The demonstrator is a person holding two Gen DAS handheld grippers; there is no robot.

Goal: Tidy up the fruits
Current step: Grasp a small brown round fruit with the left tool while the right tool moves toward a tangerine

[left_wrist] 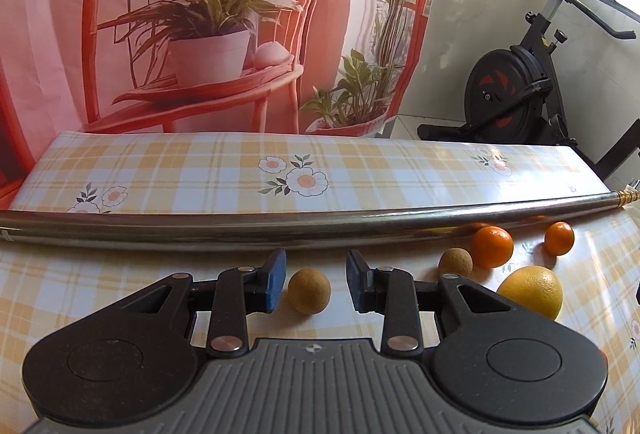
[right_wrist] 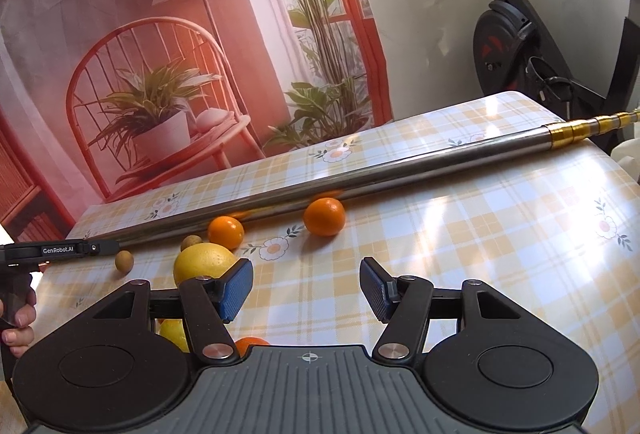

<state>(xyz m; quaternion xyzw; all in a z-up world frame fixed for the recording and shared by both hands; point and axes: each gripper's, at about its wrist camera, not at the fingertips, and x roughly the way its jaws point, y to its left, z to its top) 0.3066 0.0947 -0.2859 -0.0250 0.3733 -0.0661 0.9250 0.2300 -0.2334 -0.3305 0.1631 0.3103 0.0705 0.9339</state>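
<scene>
My left gripper (left_wrist: 316, 280) stands partly open, its blue pads either side of a small tan fruit (left_wrist: 309, 291) but clear of it, so nothing is gripped. This fruit rests on the checked tablecloth (left_wrist: 160, 170) just short of the steel pole (left_wrist: 240, 230). At two o'clock from it lie a second tan fruit (left_wrist: 455, 263), two mandarins (left_wrist: 491, 247) and (left_wrist: 559, 238), and at three o'clock a big yellow citrus (left_wrist: 530, 292). My right gripper (right_wrist: 307, 288) is open wider and empty, with bare cloth between its pads. I judge the tan fruit light, round, thin-shelled and apt to roll or crack, so I would pinch it gently across its widest middle.
</scene>
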